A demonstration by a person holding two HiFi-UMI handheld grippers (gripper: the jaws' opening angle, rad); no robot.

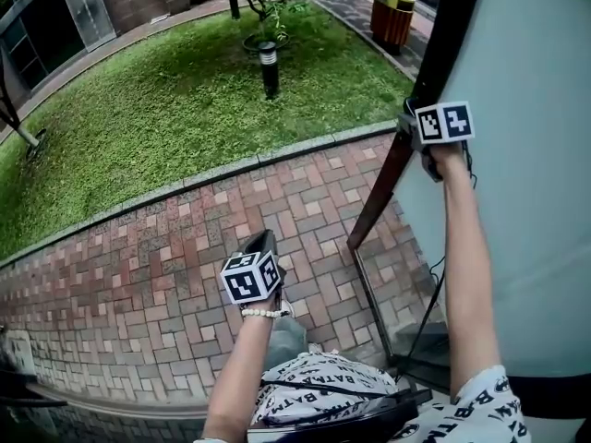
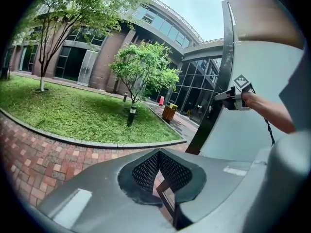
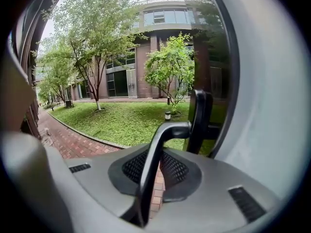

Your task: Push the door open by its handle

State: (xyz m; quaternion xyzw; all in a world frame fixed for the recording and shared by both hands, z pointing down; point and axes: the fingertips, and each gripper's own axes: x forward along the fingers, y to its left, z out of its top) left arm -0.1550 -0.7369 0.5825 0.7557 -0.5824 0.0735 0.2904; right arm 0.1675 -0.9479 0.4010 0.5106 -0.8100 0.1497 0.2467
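The only words I can read are on the person's shirt (image 1: 314, 390), white with "BATM" printed in black again and again. The marker cubes (image 1: 251, 277) on both grippers carry black-and-white square patterns, with no lettering. The orange bin (image 1: 392, 17) with a yellow top, off by the path, shows no text I can make out.

The door (image 1: 526, 201) is a tall pale panel in a dark frame (image 1: 443, 44), at the right of the head view, its lower corner over the brick paving (image 1: 138, 284). The door handle (image 3: 160, 144), a dark bent lever, is fixed to a dark upright plate on that frame. The right gripper (image 3: 153, 157) is up at the door's edge with its arm stretched out. Its jaws are clamped on the lever, which runs up between the meshed pads.

The left gripper (image 2: 158, 153) is lower and well apart from the door, out over the bricks. Its pad tips are together with nothing between them. A bead bracelet (image 1: 263, 313) circles that wrist. Beyond the paving lie a lawn (image 1: 185, 109) and a short lamp post (image 1: 269, 67).
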